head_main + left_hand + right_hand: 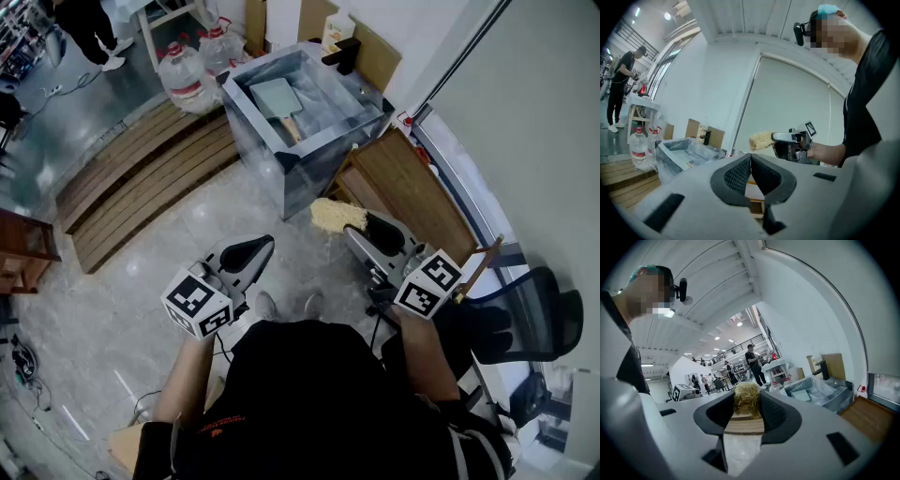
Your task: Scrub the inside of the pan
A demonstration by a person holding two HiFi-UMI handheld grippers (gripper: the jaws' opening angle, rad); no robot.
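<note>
Right gripper view: scrubber [746, 398] between jaws

Straw scrubber [746, 398] between right gripper [747, 405] fingers [779, 416]

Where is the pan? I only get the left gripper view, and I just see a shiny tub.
Observer: In the head view, the pan lies flat inside that metal tub.
Operator: Does it have a handle?
Observer: Yes, a brown handle, pointing toward your side of the tub.
Operator: Is my scrubber really grabbed?
Observer: The right gripper view shows the right tool shut on the scrubber.
</note>
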